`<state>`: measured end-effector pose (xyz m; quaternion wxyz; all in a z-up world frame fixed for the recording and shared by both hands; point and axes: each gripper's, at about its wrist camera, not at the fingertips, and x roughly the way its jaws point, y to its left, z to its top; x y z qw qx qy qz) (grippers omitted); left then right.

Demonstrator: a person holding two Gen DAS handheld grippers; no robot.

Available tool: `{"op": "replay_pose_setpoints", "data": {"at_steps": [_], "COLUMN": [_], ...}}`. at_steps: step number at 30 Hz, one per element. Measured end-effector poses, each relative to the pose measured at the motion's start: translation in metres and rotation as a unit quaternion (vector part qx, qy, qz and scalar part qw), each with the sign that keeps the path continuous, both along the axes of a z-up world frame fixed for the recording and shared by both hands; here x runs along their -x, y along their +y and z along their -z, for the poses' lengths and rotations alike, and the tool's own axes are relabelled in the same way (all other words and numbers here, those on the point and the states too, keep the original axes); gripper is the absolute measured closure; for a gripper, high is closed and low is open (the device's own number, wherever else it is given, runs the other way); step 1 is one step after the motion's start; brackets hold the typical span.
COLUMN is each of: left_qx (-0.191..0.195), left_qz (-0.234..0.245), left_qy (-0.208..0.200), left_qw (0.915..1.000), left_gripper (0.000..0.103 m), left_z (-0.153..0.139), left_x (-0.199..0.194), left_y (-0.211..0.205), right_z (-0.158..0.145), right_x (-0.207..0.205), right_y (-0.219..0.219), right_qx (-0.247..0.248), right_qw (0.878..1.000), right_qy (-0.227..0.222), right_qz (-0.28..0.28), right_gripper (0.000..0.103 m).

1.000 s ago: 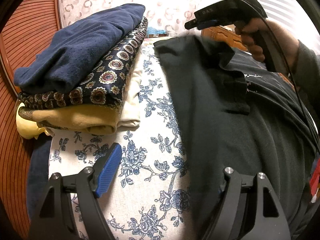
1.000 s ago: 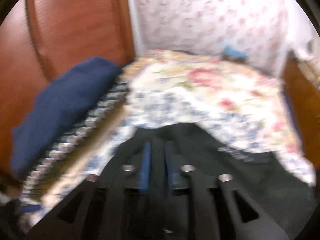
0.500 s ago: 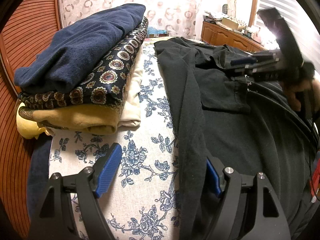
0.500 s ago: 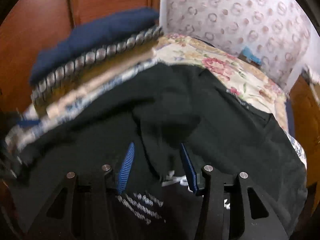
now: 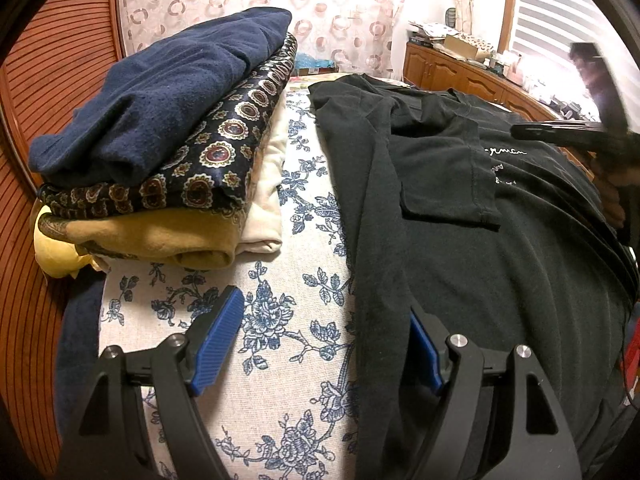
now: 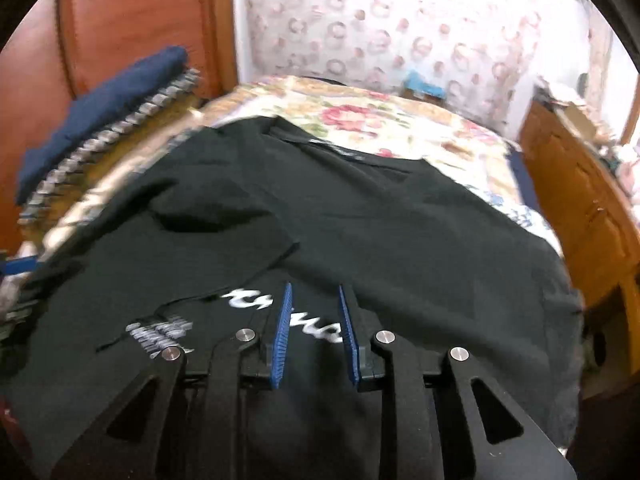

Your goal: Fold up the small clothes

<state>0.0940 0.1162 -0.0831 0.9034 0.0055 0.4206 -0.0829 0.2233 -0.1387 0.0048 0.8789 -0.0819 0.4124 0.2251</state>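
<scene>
A black T-shirt (image 5: 500,264) with white lettering lies on the flowered bedspread (image 5: 280,320), its left side and sleeve folded in over the body. It also shows in the right wrist view (image 6: 400,240). My left gripper (image 5: 324,340) is open and empty; its right pad sits at the shirt's folded left edge. My right gripper (image 6: 314,332) is open and empty, hovering over the white lettering. It shows blurred at the right of the left wrist view (image 5: 560,130).
A stack of folded clothes (image 5: 168,152), navy on top, then patterned, yellow and cream, lies left of the shirt by the wooden headboard (image 5: 24,184). It also appears in the right wrist view (image 6: 100,120). A wooden cabinet (image 6: 580,208) stands to the right.
My right gripper let go of the shirt's sleeve after laying it over the body, opened, and drew back to the right over the lettering. My left gripper has stayed in place.
</scene>
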Motion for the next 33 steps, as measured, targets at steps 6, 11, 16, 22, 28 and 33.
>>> {"op": "replay_pose_setpoints", "data": {"at_steps": [6,11,16,22,28,33], "left_qx": [0.027,0.028,0.02,0.013,0.008,0.001], "left_qz": [-0.032,-0.07,-0.072,-0.071,-0.071,-0.07], "left_qy": [-0.006,-0.01,-0.002,-0.003,-0.002,-0.002], "left_qw": [0.9991,0.9971,0.9972,0.9974,0.9975,0.9975], "left_gripper": [0.028,0.032,0.032,0.032,0.032,0.032], "left_z": [-0.002,-0.004,0.0,0.001,0.0,0.001], "left_x": [0.001,0.001,-0.002,0.0,-0.001,-0.001], "left_y": [0.017,0.027,0.026,0.023,0.021,0.017], "right_z": [-0.002,0.013,0.029,0.027,0.01,0.014], "right_x": [0.044,0.07,0.074,0.081,0.092,0.095], "right_y": [0.053,0.096,0.112,0.099,0.075,0.069], "right_qx": [-0.051,-0.024,0.031,0.042,0.022,0.012], "right_qw": [0.992,0.984,0.983,0.981,0.982,0.982], "right_qy": [0.024,0.033,0.021,0.012,0.013,0.029], "right_qz": [-0.117,-0.175,-0.18,-0.189,-0.188,-0.184], "right_gripper": [0.078,0.078,0.079,0.098,0.099,0.092]}}
